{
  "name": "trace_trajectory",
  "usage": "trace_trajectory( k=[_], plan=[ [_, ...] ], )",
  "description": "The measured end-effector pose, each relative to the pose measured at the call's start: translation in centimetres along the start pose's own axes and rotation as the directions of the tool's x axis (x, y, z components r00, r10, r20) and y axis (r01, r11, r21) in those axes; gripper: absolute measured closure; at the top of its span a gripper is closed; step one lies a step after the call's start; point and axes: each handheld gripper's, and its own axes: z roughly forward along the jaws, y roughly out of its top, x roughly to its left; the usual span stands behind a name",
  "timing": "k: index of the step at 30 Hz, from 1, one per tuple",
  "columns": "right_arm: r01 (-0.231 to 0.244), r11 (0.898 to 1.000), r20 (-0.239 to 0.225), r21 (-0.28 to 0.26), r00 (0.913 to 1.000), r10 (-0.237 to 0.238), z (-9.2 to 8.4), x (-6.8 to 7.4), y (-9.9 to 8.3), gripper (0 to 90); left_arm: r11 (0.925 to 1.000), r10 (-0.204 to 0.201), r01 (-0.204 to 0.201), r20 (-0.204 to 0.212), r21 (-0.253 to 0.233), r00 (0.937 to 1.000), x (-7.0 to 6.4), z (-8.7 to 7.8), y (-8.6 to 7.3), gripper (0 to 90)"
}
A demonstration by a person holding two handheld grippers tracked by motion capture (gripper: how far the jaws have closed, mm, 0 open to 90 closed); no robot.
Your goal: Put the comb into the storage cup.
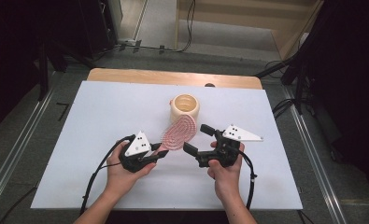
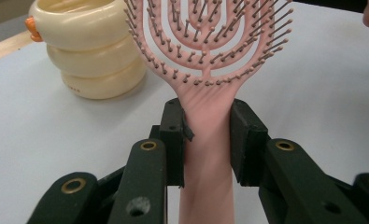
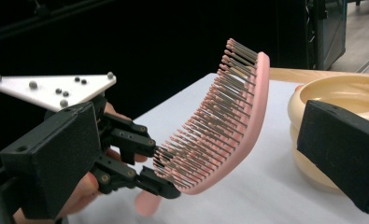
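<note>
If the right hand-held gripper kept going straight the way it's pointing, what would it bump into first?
Most likely the pink hairbrush. It sits right ahead, between the open jaws of the right hand-held gripper, held up by the left hand-held gripper. The cream ringed cup is off to one side; depth is hard to judge.

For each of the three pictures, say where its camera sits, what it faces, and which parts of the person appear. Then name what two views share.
High view: above the table, looking down; forearms, both hands, left gripper, right gripper.
Left gripper view: on that gripper, along its jaws clamped on the pink hairbrush handle; cream holder behind.
Right gripper view: on the right gripper, jaws open, facing the brush's bristled side.
Shared: brush and holder.
</note>
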Motion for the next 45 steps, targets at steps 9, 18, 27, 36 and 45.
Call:
trace_trajectory(
  k=[9, 18, 27, 36, 45],
  plan=[
    [-0.118, 0.992, 0.095, -0.049, 0.9879, 0.123, 0.8, 1.0, -0.4, 11.6, 0.9998, 0.002, -0.002, -0.012, -0.021, 0.9999, -0.5, 0.2, 0.0, 70.3],
    [-0.177, 0.983, 0.107, -0.047, 0.9777, 0.181, 1.9, 1.6, -1.1, 18.5, 0.9992, 0.014, -0.015, -0.022, -0.037, 0.9996, -1.3, 0.5, 0.1, 70.3],
    [-0.239, 0.970, 0.106, -0.048, 0.9644, 0.243, 2.6, 1.3, -2.1, 30.0, 0.9989, 0.017, -0.018, -0.025, -0.043, 0.9995, -1.7, 0.7, 0.0, 70.3],
    [-0.272, 0.959, 0.093, -0.074, 0.9560, 0.278, 2.5, 1.2, -2.2, 42.6, 0.9983, 0.025, -0.026, -0.023, -0.053, 0.9994, -2.1, 1.0, 0.0, 70.3],
    [-0.319, 0.944, 0.082, -0.087, 0.9420, 0.325, 2.6, 0.6, -2.8, 58.2, 0.9981, 0.027, -0.029, -0.027, -0.055, 0.9993, -2.2, 1.1, -0.1, 70.3]
  ],
)
